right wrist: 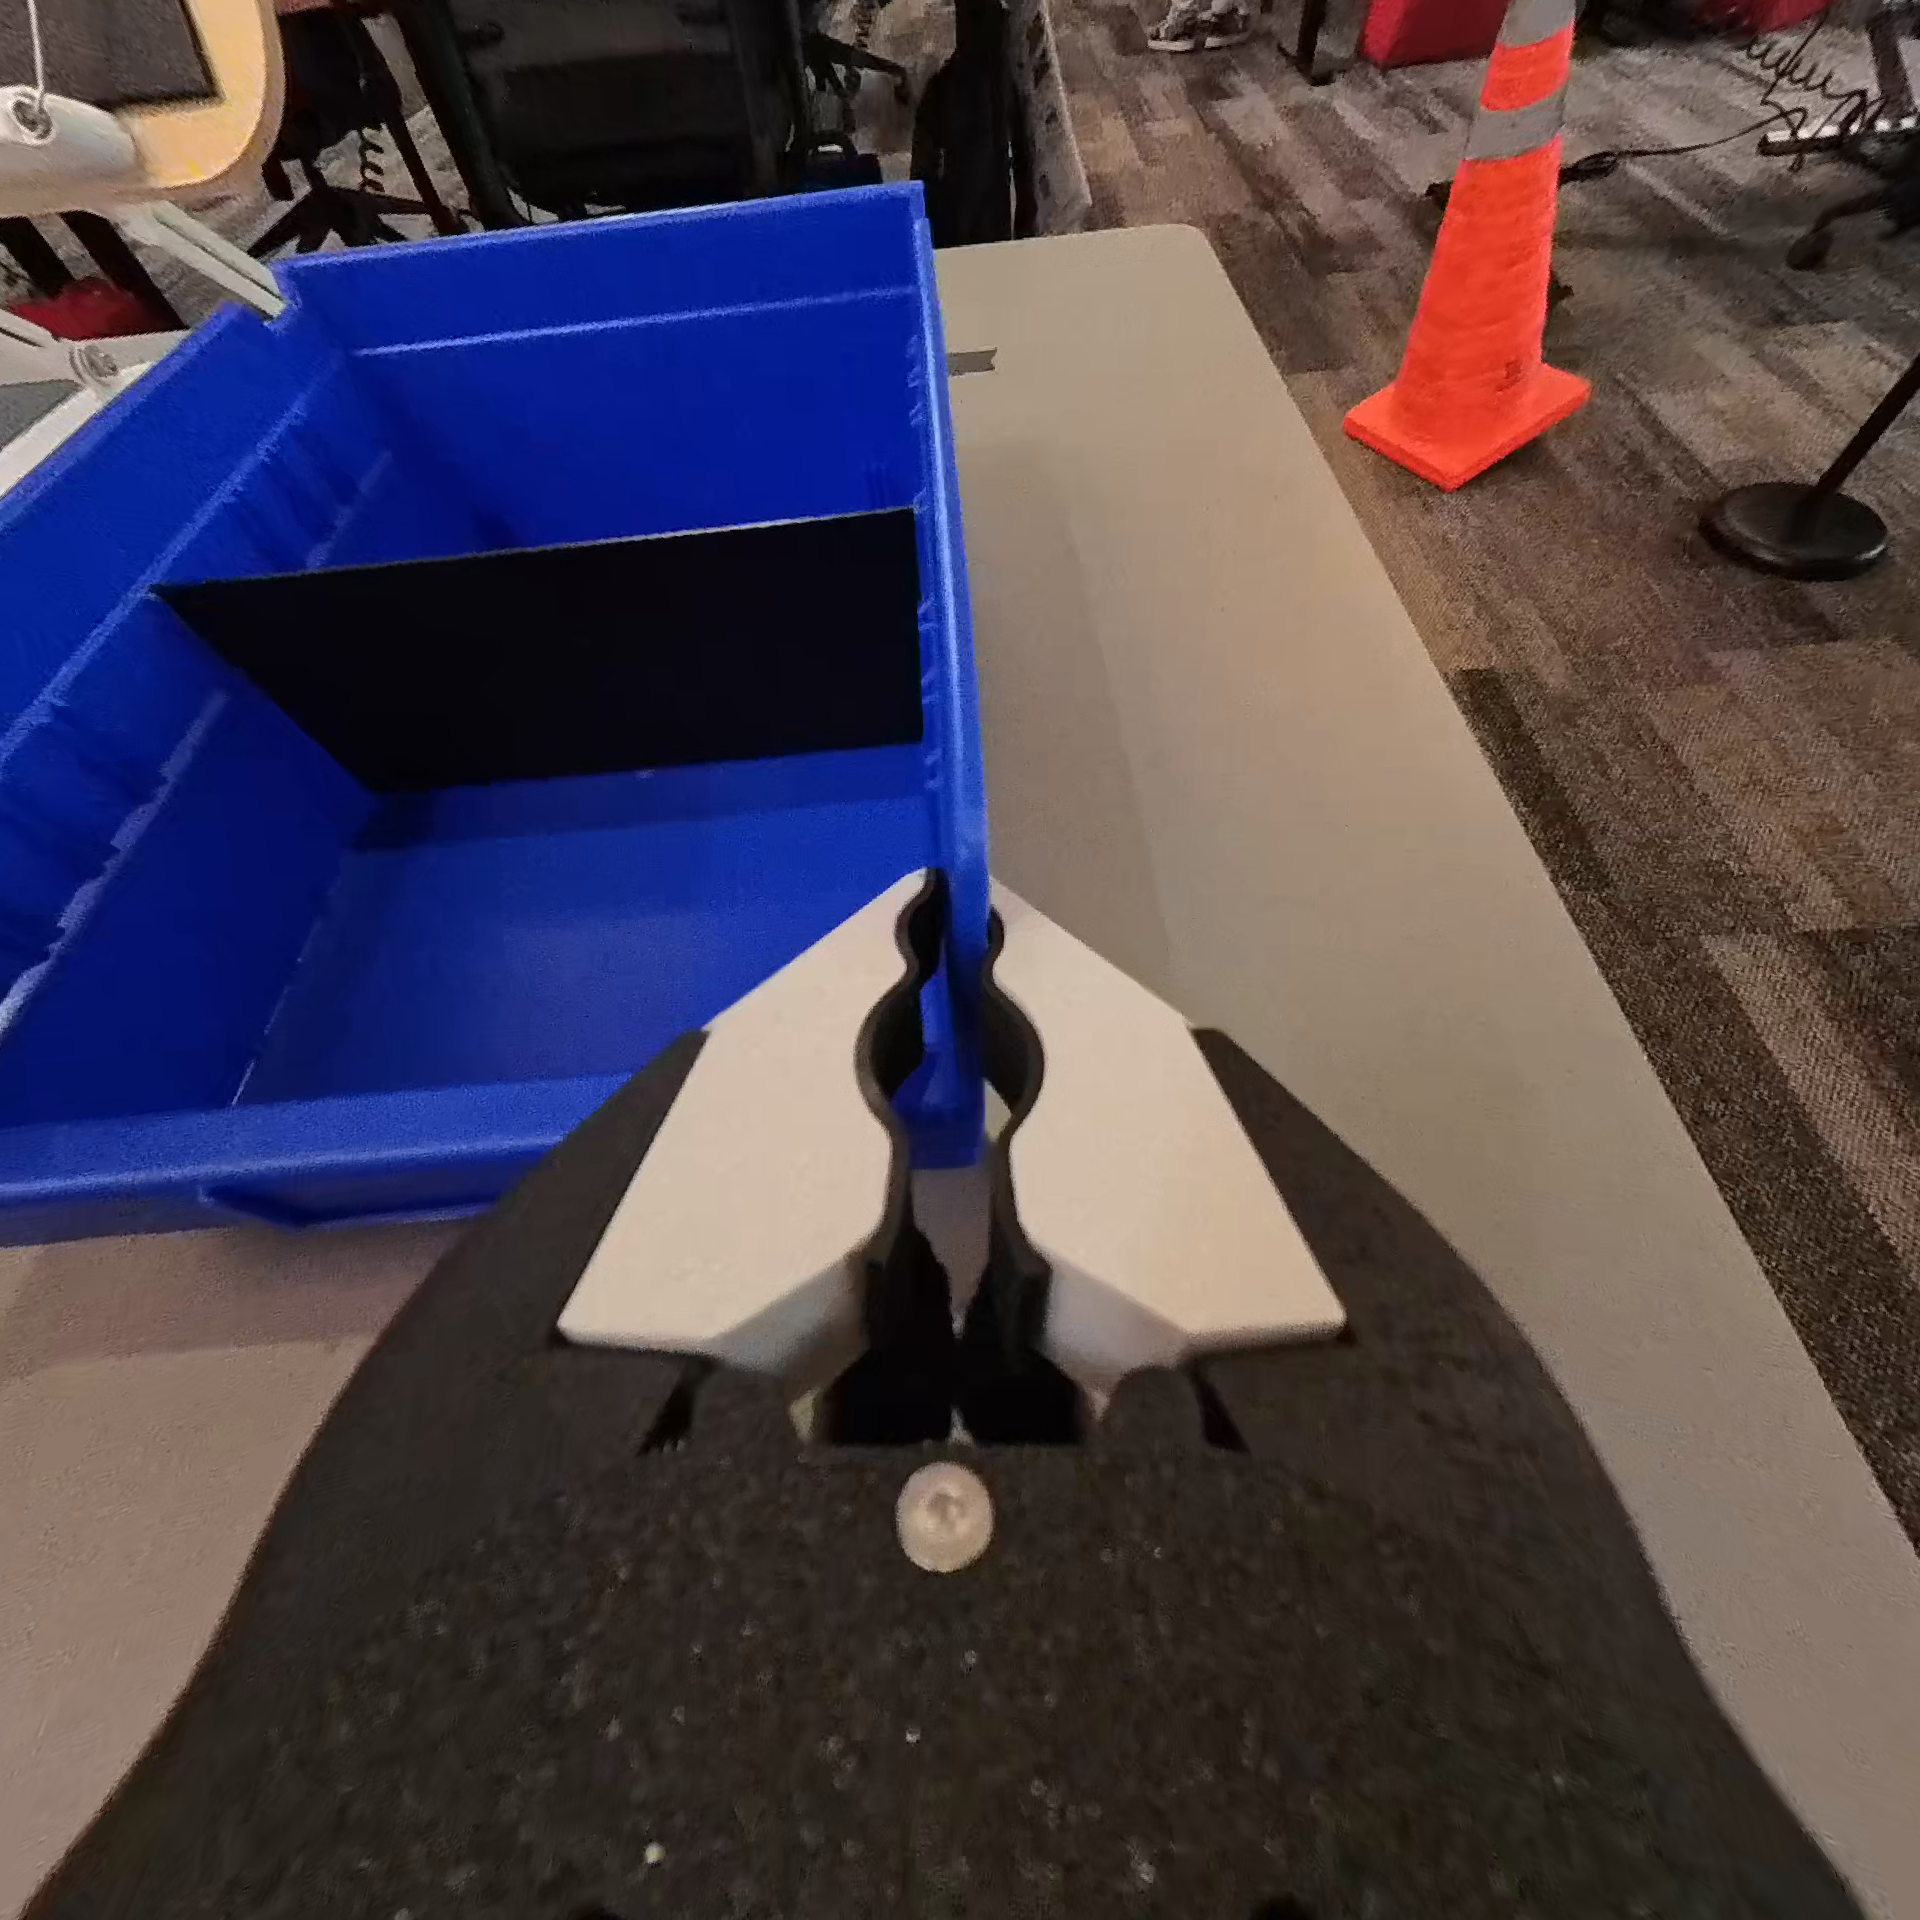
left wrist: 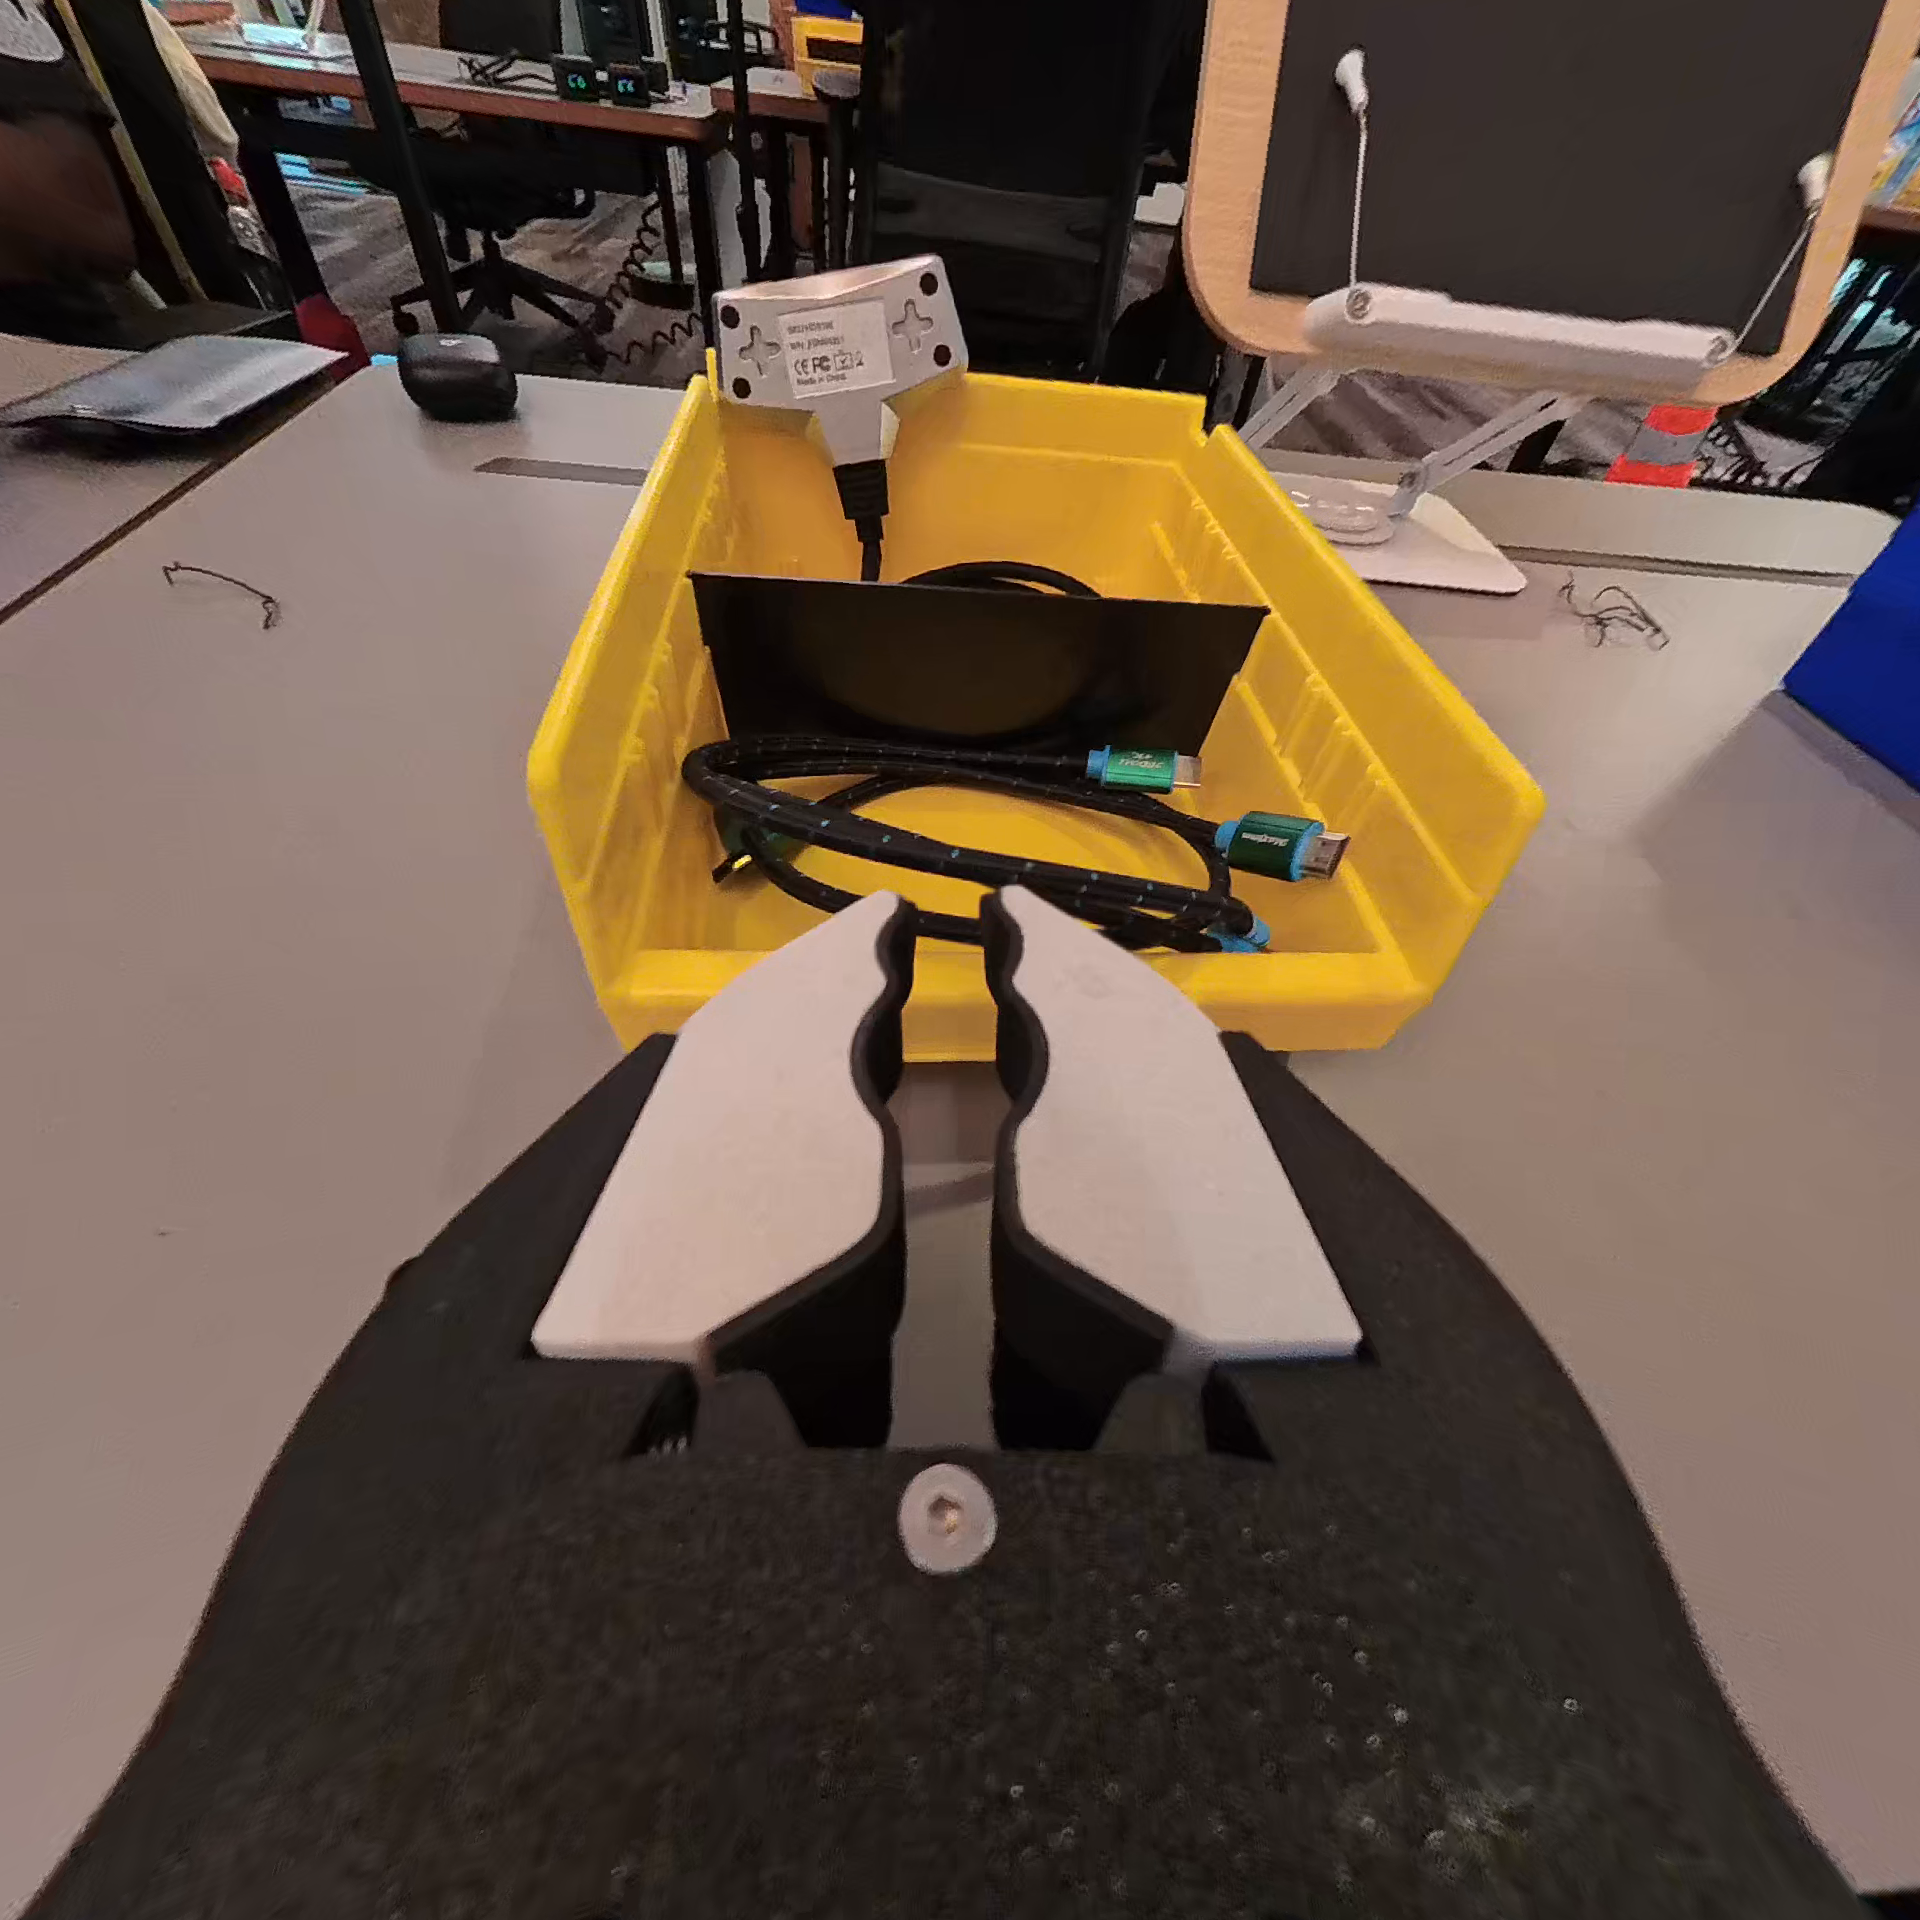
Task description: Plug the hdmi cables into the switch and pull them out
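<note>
In the left wrist view a yellow bin [left wrist: 1382, 727] stands on the grey table. The silver HDMI switch [left wrist: 836, 348] leans on the bin's back wall, underside showing, its black lead dropping behind a black divider [left wrist: 966, 665]. Black braided HDMI cables [left wrist: 935, 842] lie coiled in the front compartment, with two green-and-blue plugs [left wrist: 1143, 771] [left wrist: 1283, 844] at the right, unplugged. My left gripper [left wrist: 945, 914] hovers at the bin's front wall, jaws nearly together and empty. My right gripper [right wrist: 961, 904] is over the right wall of an empty blue bin [right wrist: 520, 935], jaws nearly together, holding nothing.
A tablet stand [left wrist: 1434, 540] is behind the yellow bin and a black case [left wrist: 457, 376] at the back left. The blue bin has a black divider [right wrist: 582, 644]. The table's right edge [right wrist: 1455, 831] drops to carpet with an orange cone [right wrist: 1486, 270]. Some 70 cm of space lies between my two pairs of fingers. From the left gripper's tips to the silver HDMI switch [left wrist: 836, 348] is close to 30 cm.
</note>
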A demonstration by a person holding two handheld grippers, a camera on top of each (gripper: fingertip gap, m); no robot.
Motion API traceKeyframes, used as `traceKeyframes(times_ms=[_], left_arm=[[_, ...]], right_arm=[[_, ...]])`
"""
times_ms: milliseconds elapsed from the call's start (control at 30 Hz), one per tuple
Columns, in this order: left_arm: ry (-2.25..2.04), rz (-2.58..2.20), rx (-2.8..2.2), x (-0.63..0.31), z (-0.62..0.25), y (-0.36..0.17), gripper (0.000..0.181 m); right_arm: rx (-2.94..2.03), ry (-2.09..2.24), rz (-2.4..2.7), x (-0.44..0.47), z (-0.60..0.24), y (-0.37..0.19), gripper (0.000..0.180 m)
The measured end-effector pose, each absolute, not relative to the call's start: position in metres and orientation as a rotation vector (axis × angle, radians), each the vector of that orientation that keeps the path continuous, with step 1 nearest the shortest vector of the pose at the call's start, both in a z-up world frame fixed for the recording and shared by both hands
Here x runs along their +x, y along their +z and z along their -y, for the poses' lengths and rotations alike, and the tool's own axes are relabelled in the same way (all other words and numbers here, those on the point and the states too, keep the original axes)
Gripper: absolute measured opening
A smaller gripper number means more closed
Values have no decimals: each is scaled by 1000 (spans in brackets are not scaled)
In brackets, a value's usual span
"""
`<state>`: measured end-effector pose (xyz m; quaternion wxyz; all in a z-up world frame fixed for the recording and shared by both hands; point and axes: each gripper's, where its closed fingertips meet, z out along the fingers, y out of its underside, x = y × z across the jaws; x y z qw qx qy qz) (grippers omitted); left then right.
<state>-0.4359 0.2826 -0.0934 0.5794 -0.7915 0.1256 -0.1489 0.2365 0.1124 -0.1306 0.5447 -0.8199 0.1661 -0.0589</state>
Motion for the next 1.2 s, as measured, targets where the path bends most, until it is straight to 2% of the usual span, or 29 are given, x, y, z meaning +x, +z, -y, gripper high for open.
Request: traceKeyframes(times_ms=[233, 300, 433, 567, 633, 733, 800, 933, 1033, 1200], left_arm=[[-332, -346, -1927, -433, -288, -109, 10], [-327, -350, -1973, -434, -286, -115, 11], [-313, -360, -2046, -445, -275, -127, 17], [-455, -334, -2115, -438, -258, -137, 17], [-604, -350, -2146, -422, -249, -137, 25], [-622, -388, -2147, -411, -240, -144, 32], [-574, -355, -2124, -415, -239, -144, 25], [-582, -389, -2053, -411, -236, -130, 25], [-541, -436, -2121, -412, -231, -145, 37], [-489, -421, -2060, -410, -238, -136, 45]], right_arm=[[-1908, -204, -403, 227, -109, -127, 4], [-1853, -223, -435, 223, -97, -106, 23], [-1602, -22, -544, 181, -77, -62, 33], [-1655, 125, -518, 124, -79, -99, 33], [-1767, 140, -474, 105, -81, -121, 33], [-1794, 147, -412, 93, -86, -117, 33], [-1813, 99, -354, 90, -90, -119, 33], [-1825, 82, -274, 79, -96, -114, 32], [-1834, 118, -259, 69, -92, -115, 32], [-1829, 132, -272, 68, -83, -114, 29]])
